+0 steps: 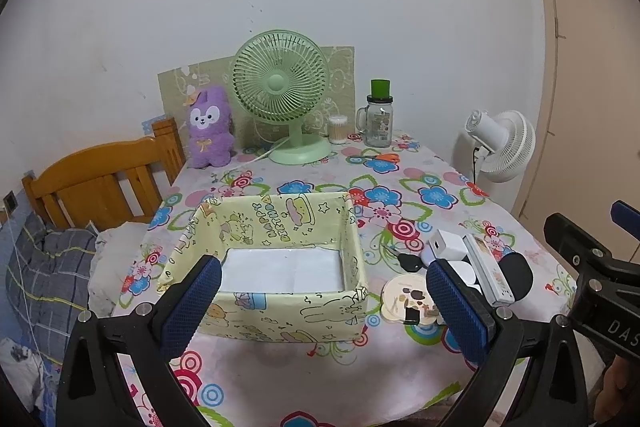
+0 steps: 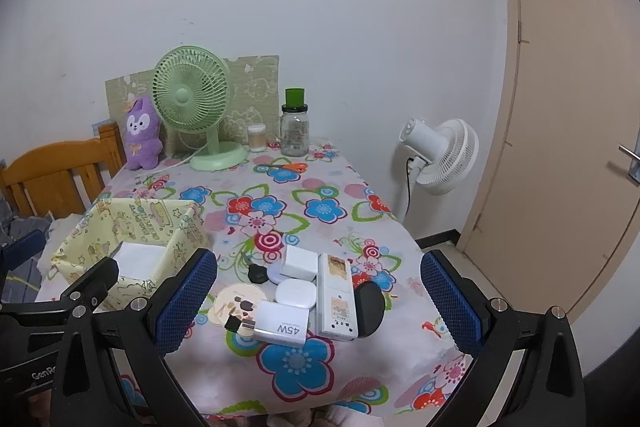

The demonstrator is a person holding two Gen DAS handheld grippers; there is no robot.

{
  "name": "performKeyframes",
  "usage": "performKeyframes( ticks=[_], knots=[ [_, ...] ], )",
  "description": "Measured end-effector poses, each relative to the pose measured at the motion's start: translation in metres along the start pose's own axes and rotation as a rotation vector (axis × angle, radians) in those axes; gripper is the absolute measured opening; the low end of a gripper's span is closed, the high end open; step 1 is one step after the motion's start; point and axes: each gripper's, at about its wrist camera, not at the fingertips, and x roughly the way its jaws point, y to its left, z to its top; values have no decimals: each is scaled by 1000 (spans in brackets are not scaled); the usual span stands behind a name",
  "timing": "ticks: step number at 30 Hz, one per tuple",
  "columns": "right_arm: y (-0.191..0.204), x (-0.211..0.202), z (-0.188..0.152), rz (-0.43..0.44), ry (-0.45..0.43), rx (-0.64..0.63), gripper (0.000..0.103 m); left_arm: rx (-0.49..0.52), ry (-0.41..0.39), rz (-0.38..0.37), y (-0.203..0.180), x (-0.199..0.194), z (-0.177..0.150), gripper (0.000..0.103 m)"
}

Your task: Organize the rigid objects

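Both grippers hover above the near edge of the flower-print tablecloth table (image 2: 360,195), nothing in either.

Left gripper (image 1: 324,301): jaws spread wide, empty, framing the yellow cartoon-print fabric storage box (image 1: 280,319). Box interior shows only a white liner.

Right gripper (image 2: 318,297): jaws spread wide, empty, over the object cluster, which sits just right of the box, about 3 o'clock from it.

Cluster contents, all lying on the cloth and packed close together:
- white 45W charger brick (image 2: 282,325), nearest
- white rounded-square case (image 2: 295,293) at its 12 o'clock
- white cube charger (image 2: 300,262) further back
- long white remote control (image 2: 336,297) at 3 o'clock of the chargers
- black round disc (image 2: 370,307) touching the remote's right side
- black car key (image 2: 258,273) at 10 o'clock
- round cream printed coaster (image 2: 236,303) at 9 o'clock, small black USB adapter (image 2: 236,325) on its near edge

Green desk fan (image 2: 192,99) at the far edge.
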Motion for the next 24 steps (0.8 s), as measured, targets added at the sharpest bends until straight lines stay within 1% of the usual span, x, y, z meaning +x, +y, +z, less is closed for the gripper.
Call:
performKeyframes(
  ticks=[5,14,24],
  knots=[
    [4,-1,1,-9,-20,-24,103,-3,-2,6,2,0,0,103],
    [6,2,3,-1,-14,-26,103,-17,-4,2,6,0,0,103],
    [4,8,1,3,-4,-22,103,-19,6,5,3,6,-2,103]
  ],
)
